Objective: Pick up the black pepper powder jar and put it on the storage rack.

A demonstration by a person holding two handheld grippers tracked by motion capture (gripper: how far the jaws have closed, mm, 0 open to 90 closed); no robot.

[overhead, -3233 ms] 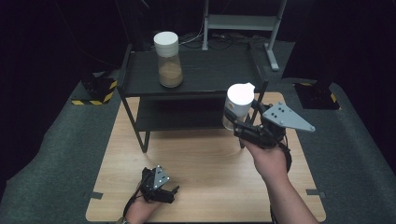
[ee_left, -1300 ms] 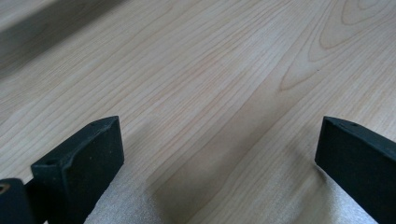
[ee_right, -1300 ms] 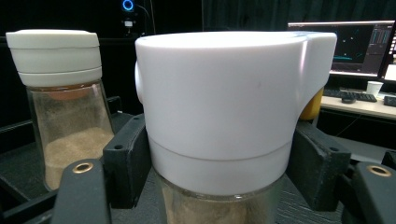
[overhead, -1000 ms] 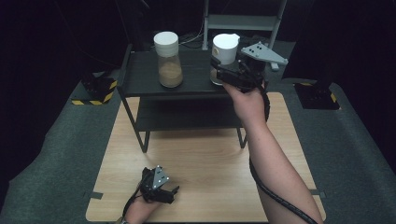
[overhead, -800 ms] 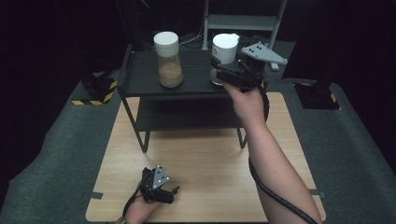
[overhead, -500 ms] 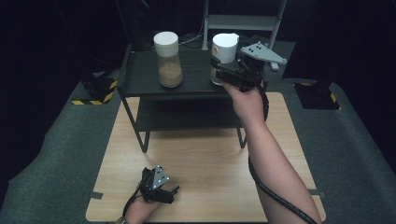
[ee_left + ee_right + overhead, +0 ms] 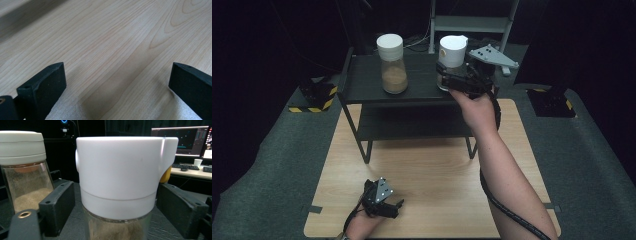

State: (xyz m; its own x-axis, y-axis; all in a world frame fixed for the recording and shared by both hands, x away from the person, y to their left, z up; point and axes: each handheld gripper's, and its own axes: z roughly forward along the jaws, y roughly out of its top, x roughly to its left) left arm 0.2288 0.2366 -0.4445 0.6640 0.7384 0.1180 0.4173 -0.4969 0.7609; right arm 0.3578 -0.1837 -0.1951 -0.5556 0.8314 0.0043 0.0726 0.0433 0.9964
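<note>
Right tool [image 7: 446,79] sits at the right end of the black shelf's [image 7: 362,82] top deck, its jaws standing to either side of the white-lidded jar [image 7: 451,56]. In the right gripper view a gap shows between each jaw and the jar [image 7: 120,185], so the tool reads as parted and not pressing; whether the jar's base rests on the deck is hidden. A second jar [image 7: 392,62], also white-lidded and part-filled with tan powder, stands well apart to the left on the same deck. Left tool [image 7: 384,206] lies low on the wooden tabletop [image 7: 437,170], jaws wide apart with nothing between them [image 7: 117,82]. Handling judgement: clear glass or hard plastic body, rigid, smooth and likely slippery; the powder gives it some weight low down. The lid has a side spout and looks like a separate piece, so the safer hold is on the clear body below the lid, kept upright.
</note>
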